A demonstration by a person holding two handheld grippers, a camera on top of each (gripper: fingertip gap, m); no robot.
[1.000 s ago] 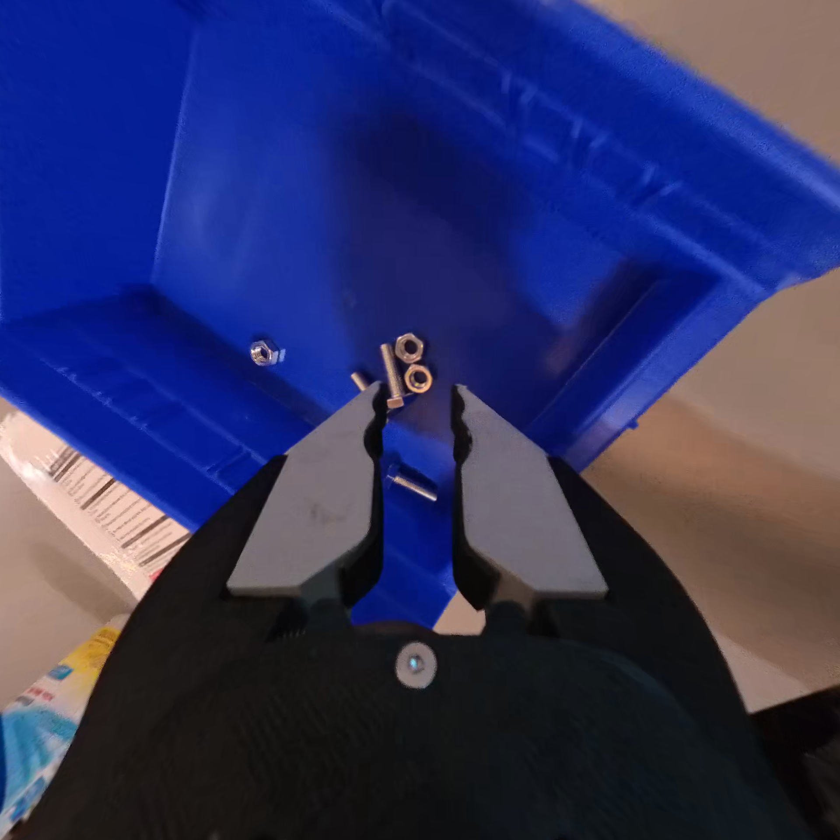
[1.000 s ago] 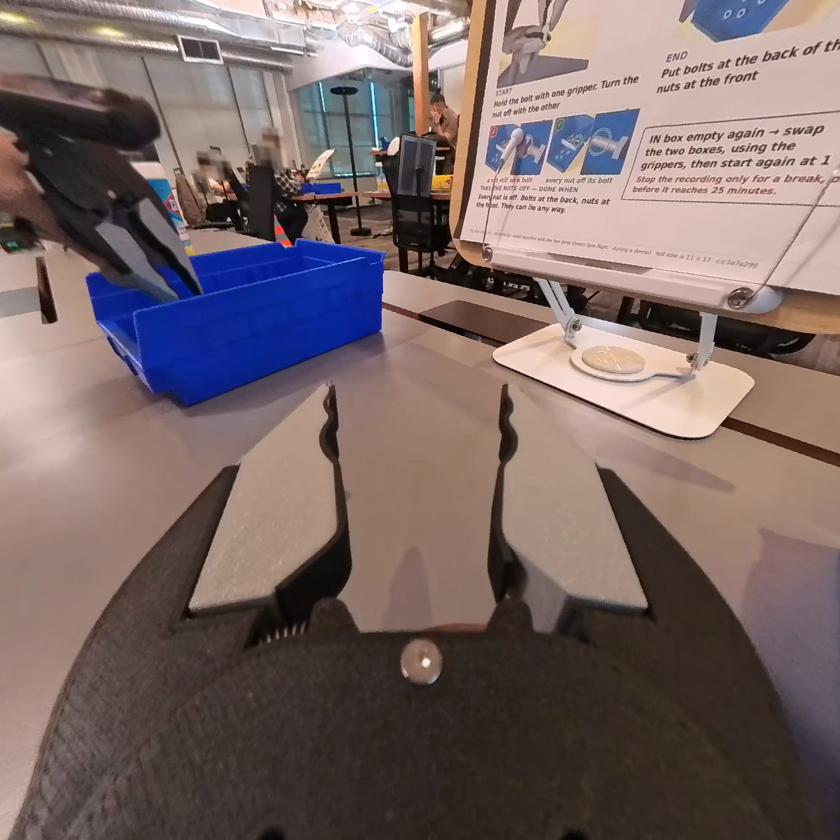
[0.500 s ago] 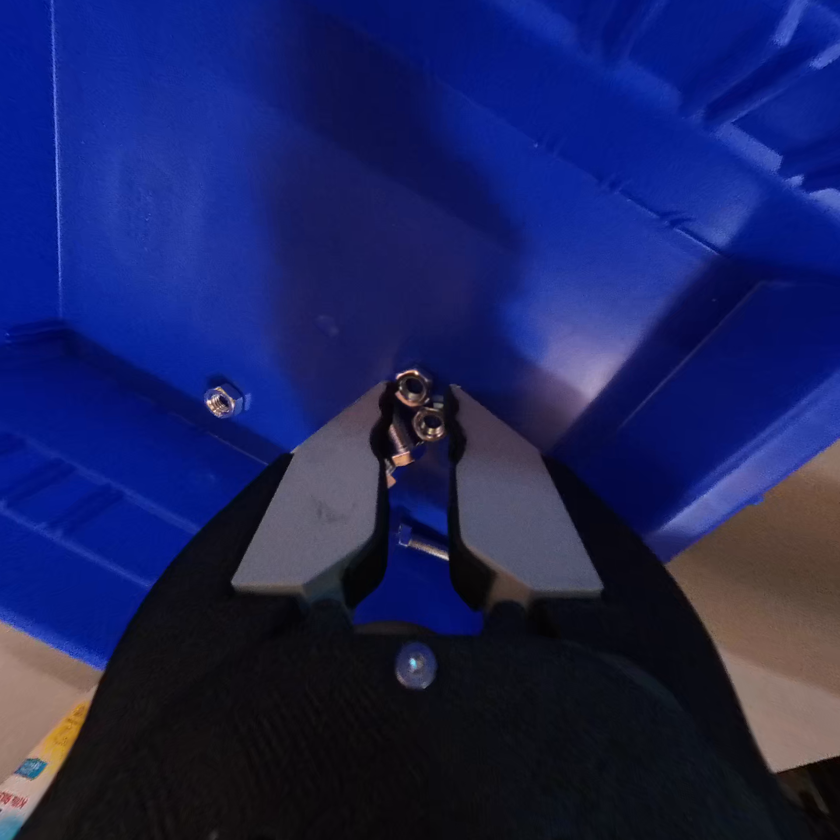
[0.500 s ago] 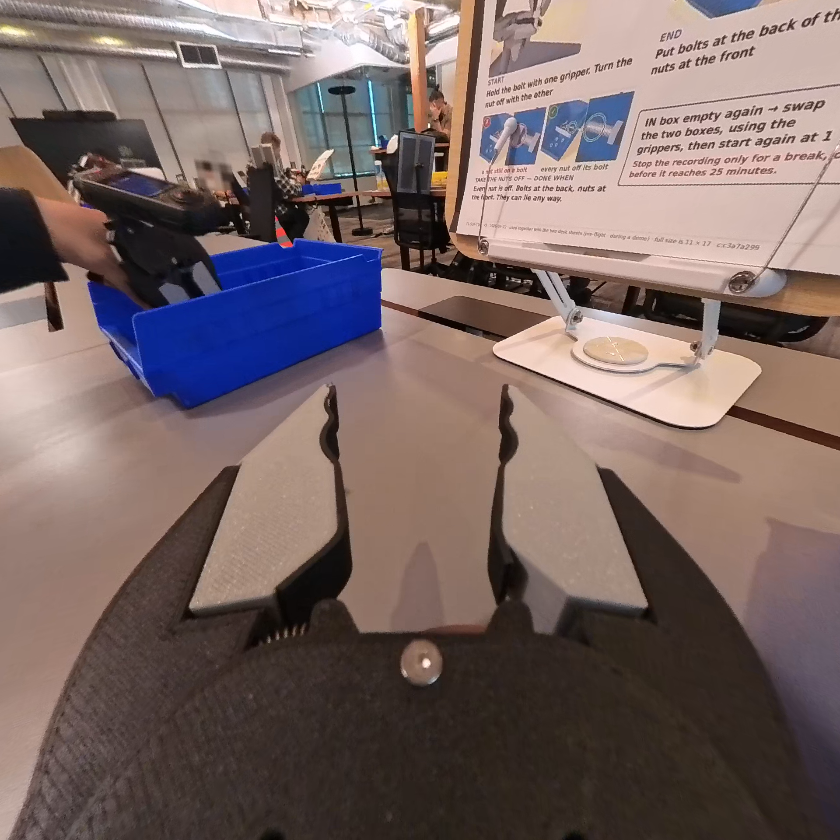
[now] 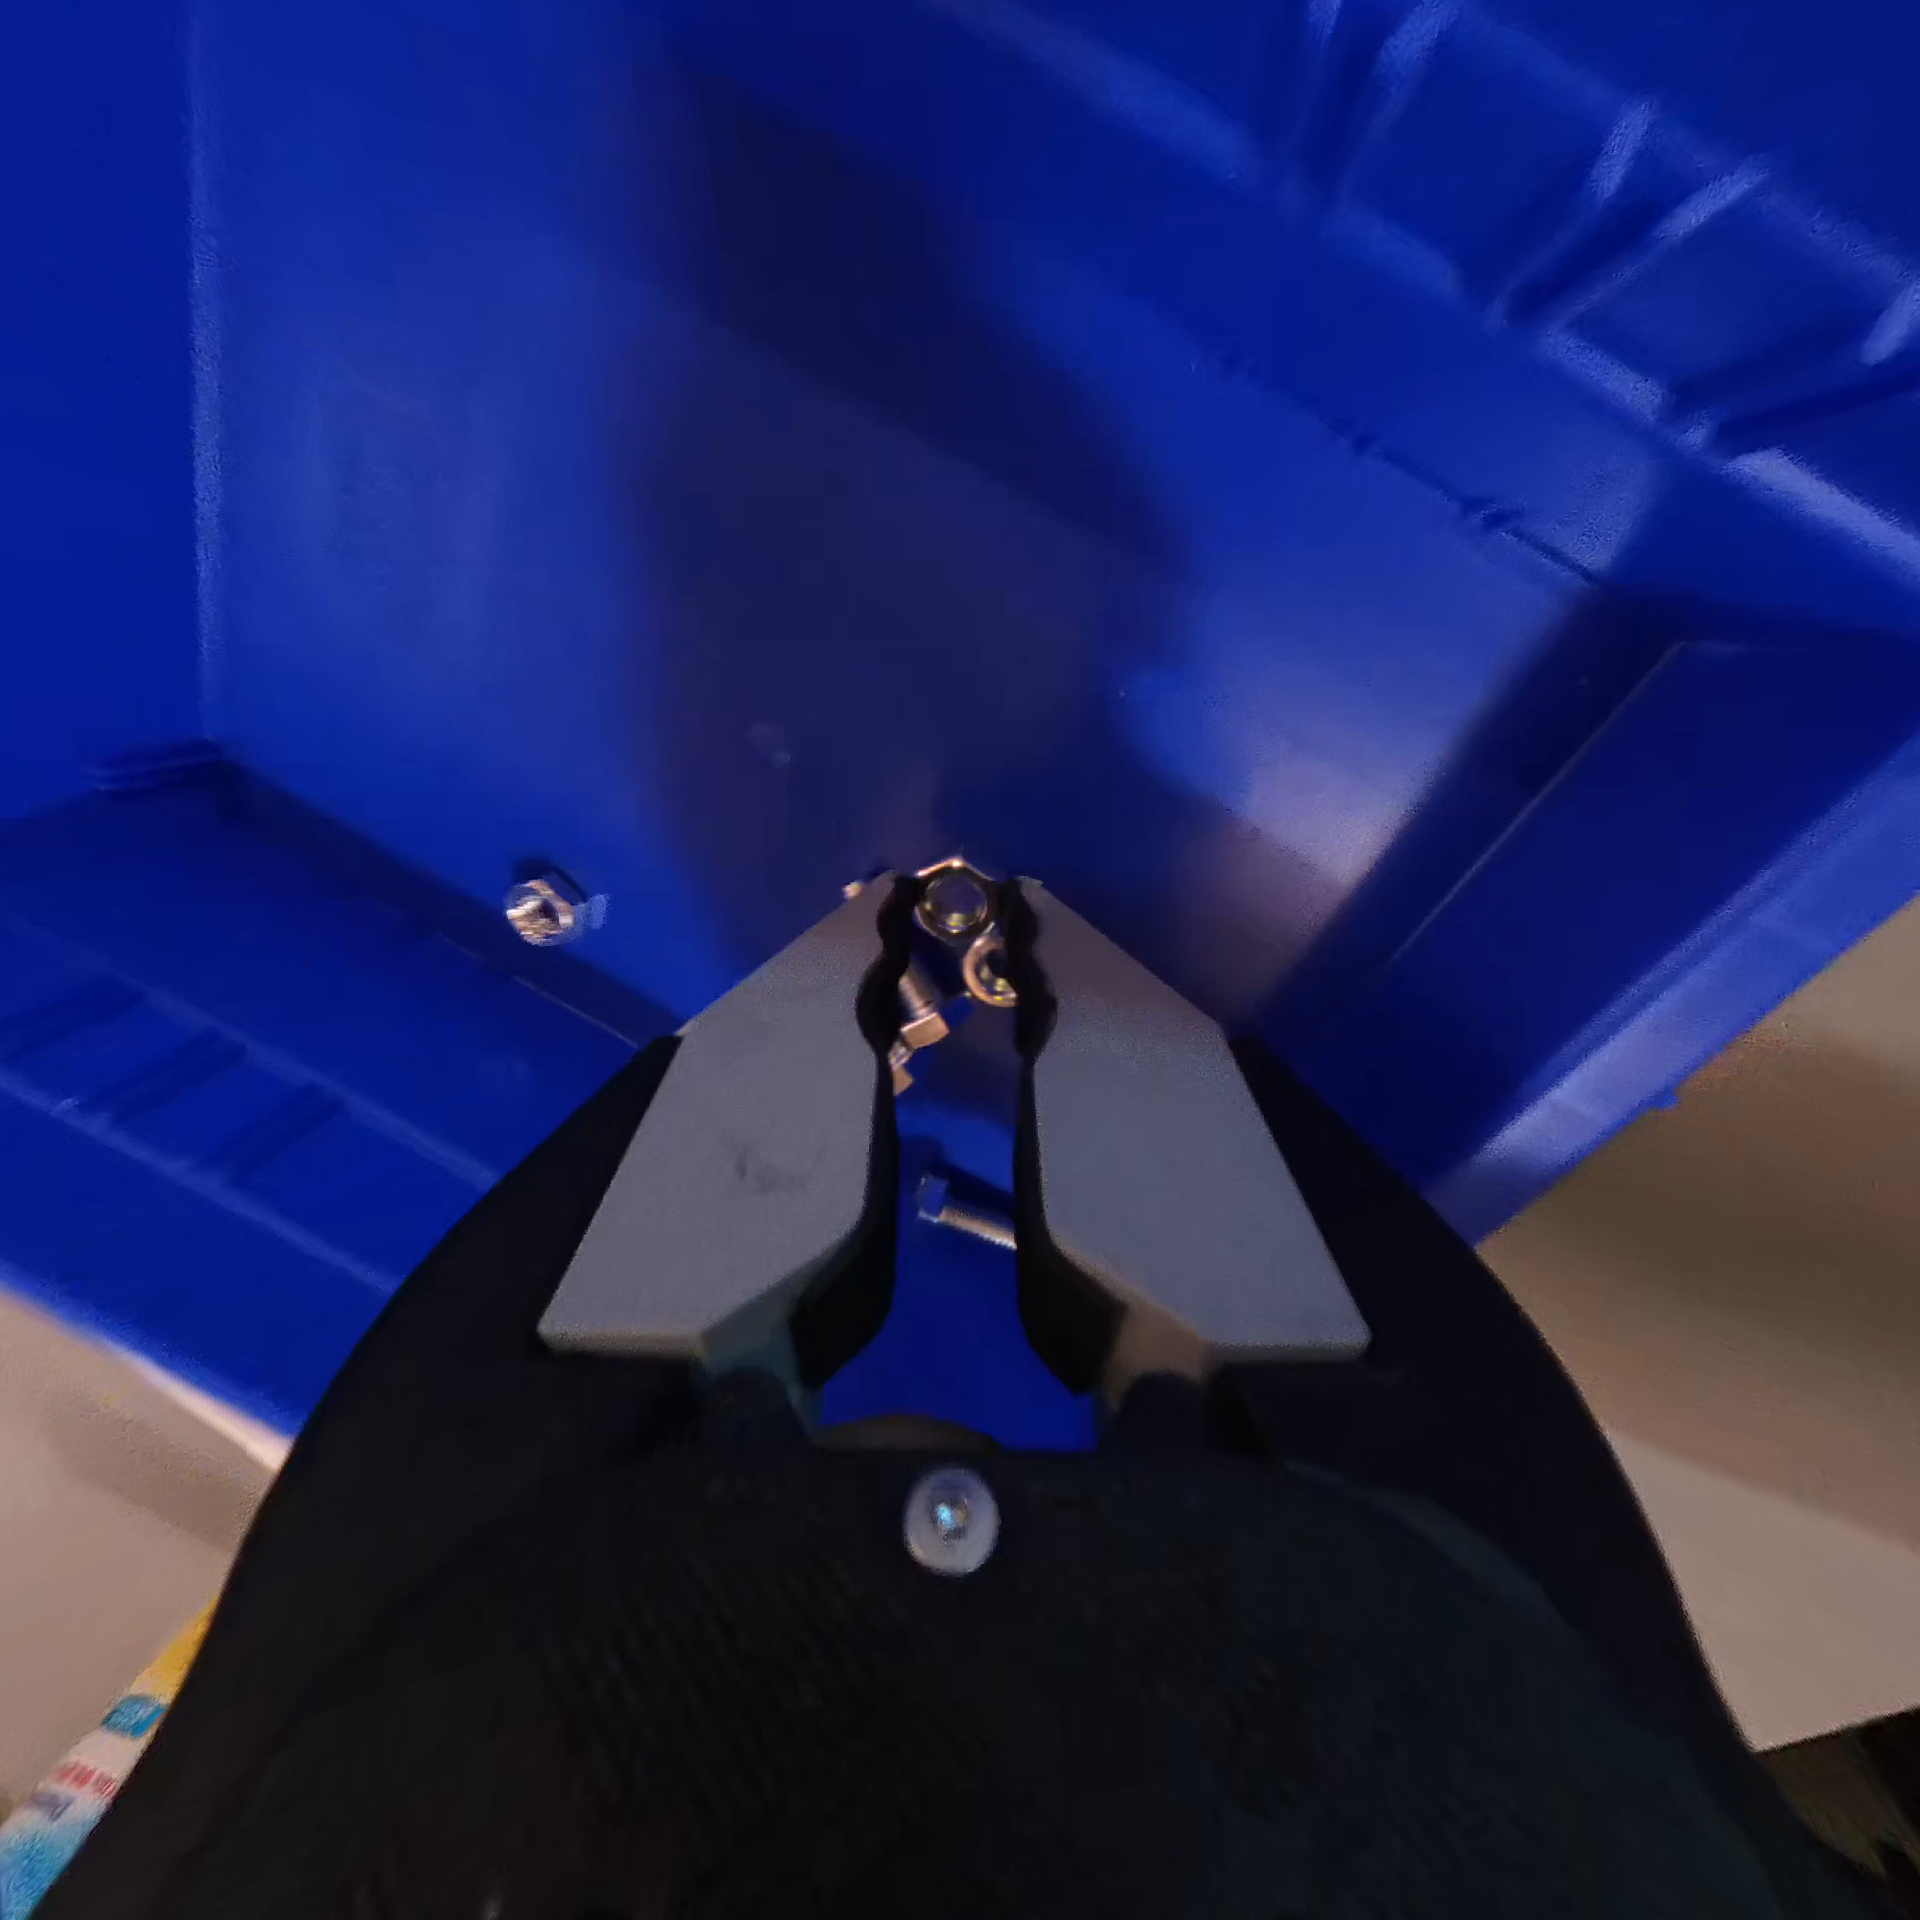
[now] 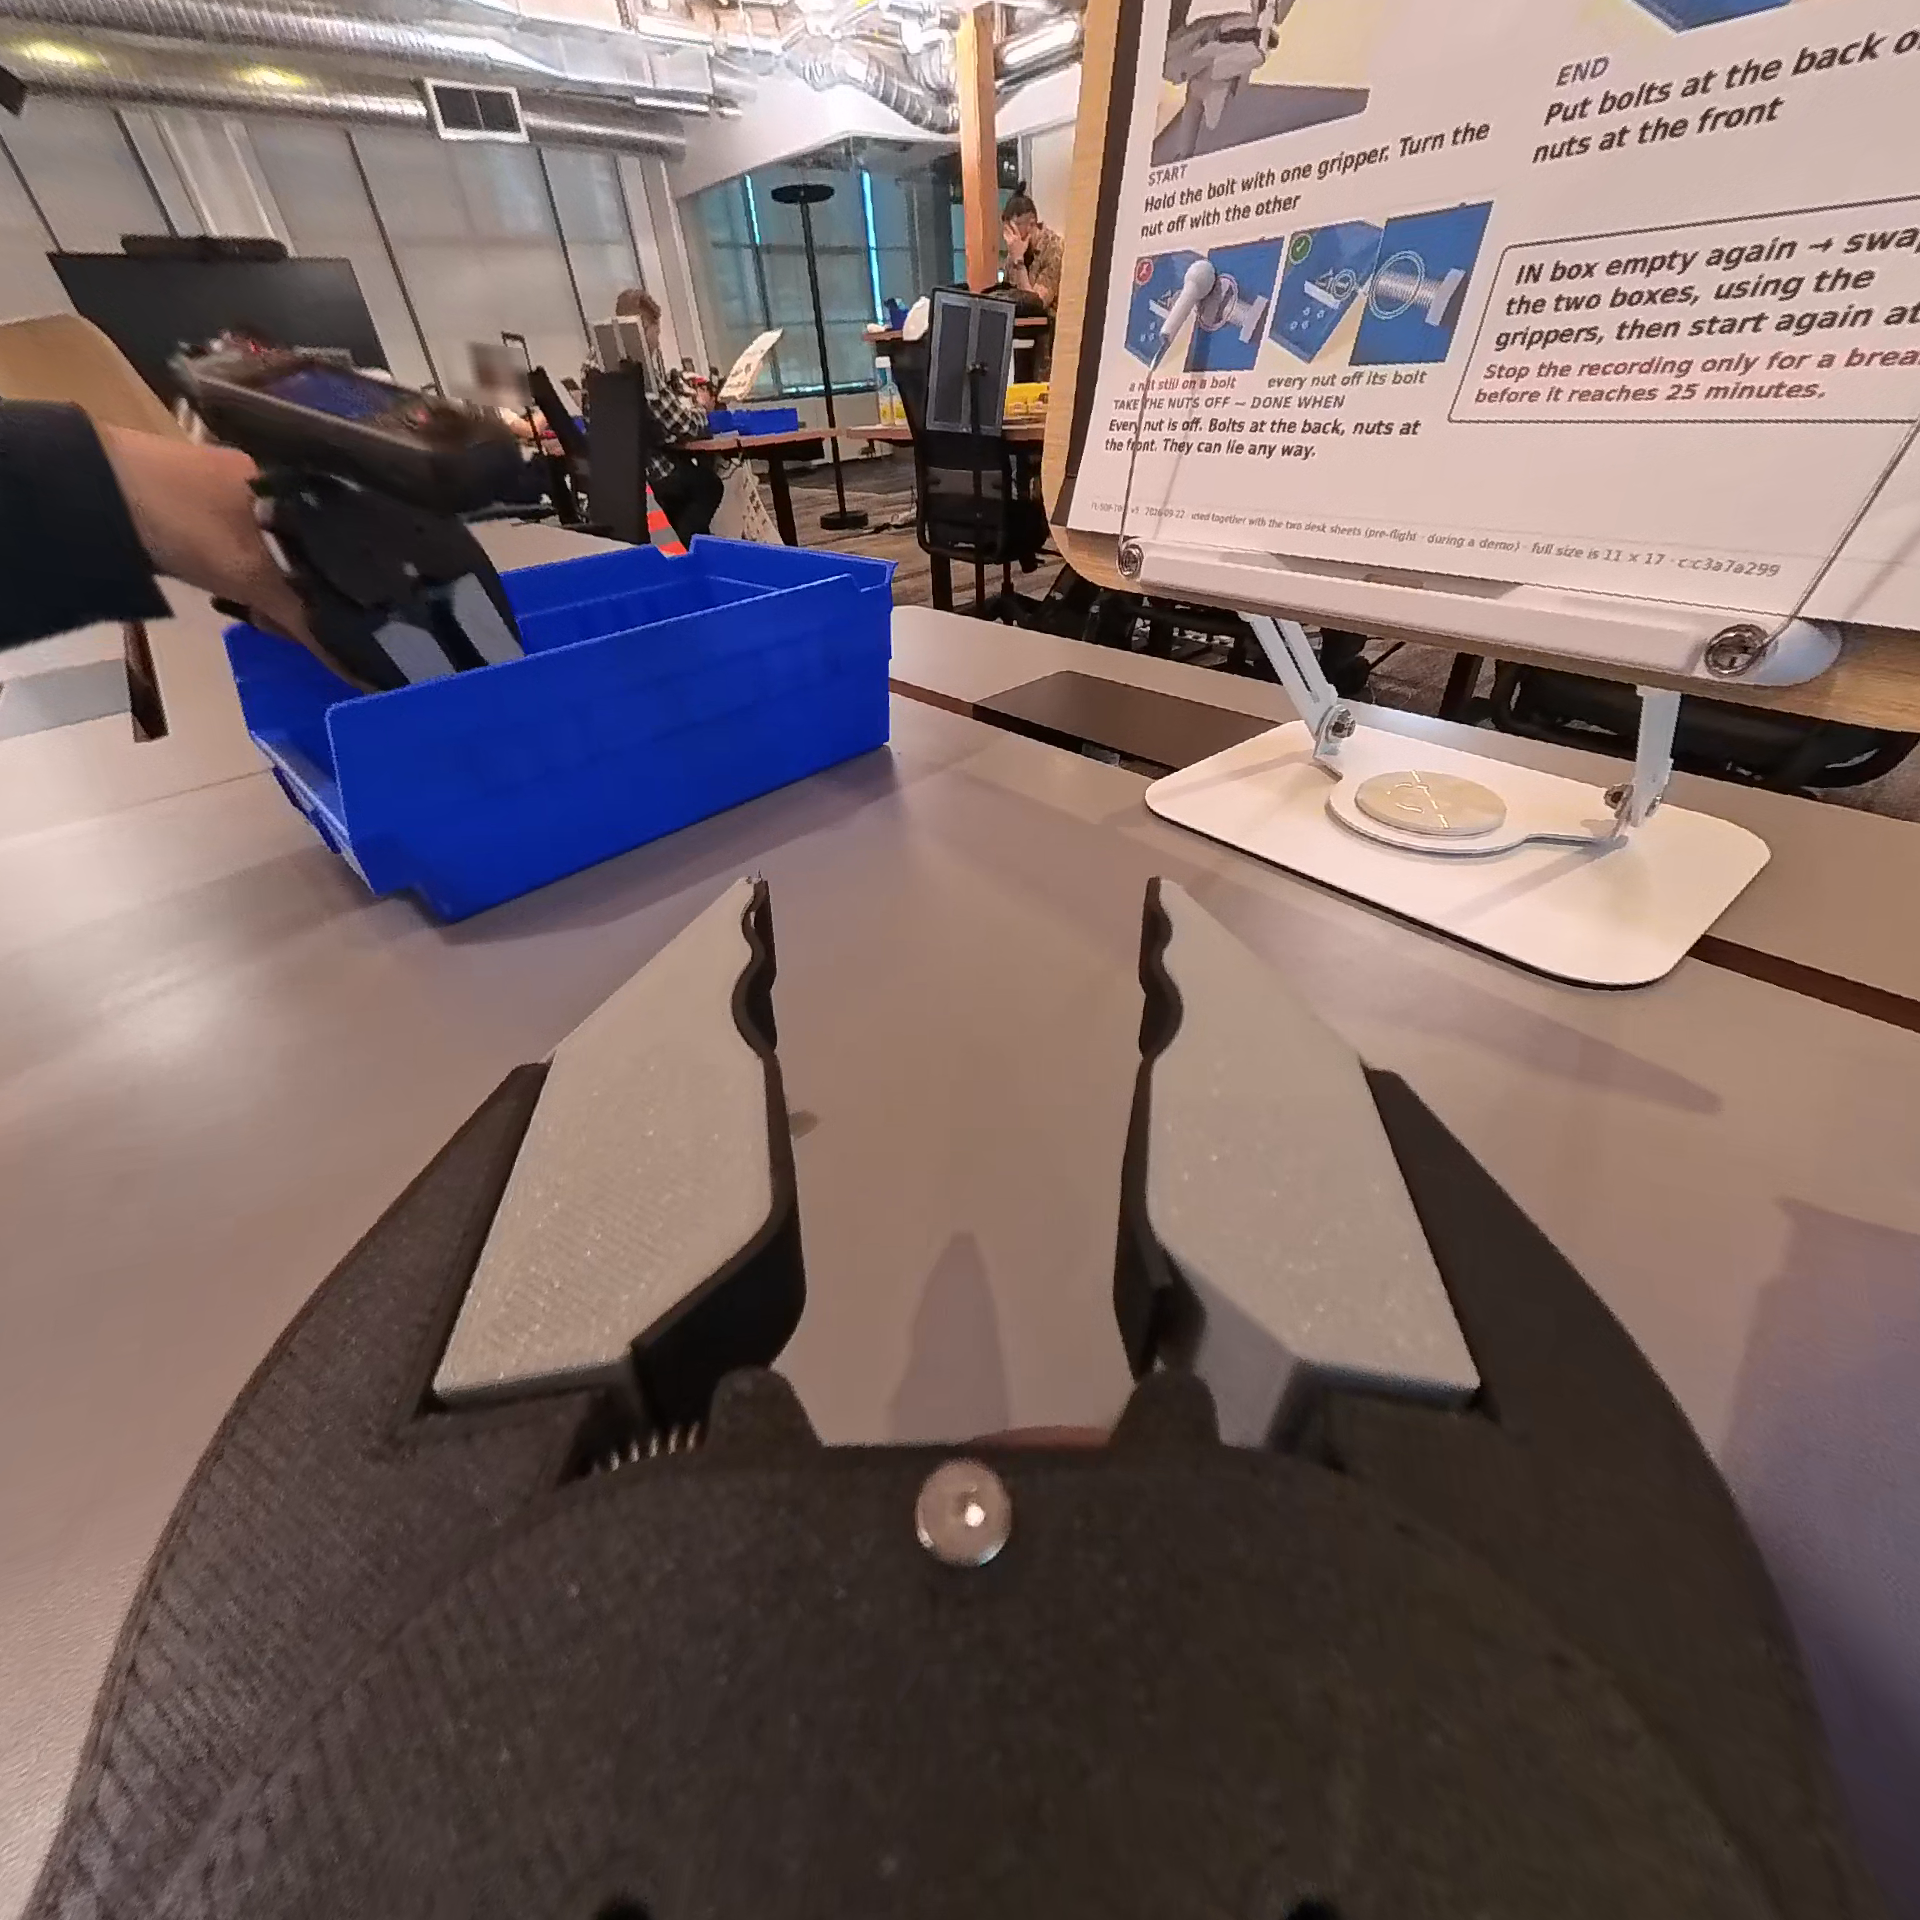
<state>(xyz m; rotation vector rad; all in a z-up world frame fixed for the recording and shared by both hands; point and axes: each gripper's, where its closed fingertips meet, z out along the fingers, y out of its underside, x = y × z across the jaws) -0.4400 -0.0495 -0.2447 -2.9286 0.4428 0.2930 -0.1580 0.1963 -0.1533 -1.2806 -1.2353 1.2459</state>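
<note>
My left gripper [image 5: 958, 883] is down inside a blue bin [image 5: 623, 468]. Its jaws are narrowed around a steel nut [image 5: 954, 902] held at the very tips. A second nut [image 5: 987, 979] and a bolt [image 5: 920, 1023] lie between the fingers just behind it. Another bolt [image 5: 961, 1226] lies farther back, and a loose nut [image 5: 540, 912] sits to the left. My right gripper [image 6: 956, 904] is open and empty over the grey table [image 6: 312, 1039]. The right wrist view shows the bin [image 6: 623, 748] at the far left with the left gripper [image 6: 447, 644] reaching into it.
A white stand [image 6: 1455, 862] holding a printed instruction sheet [image 6: 1507, 312] is on the table at the right. People sit at desks far behind. Printed packaging [image 5: 94, 1756] shows at the lower left of the left wrist view.
My left gripper has gone down into the bin and its jaws have narrowed around the nut. The right gripper has stayed open and almost still.
</note>
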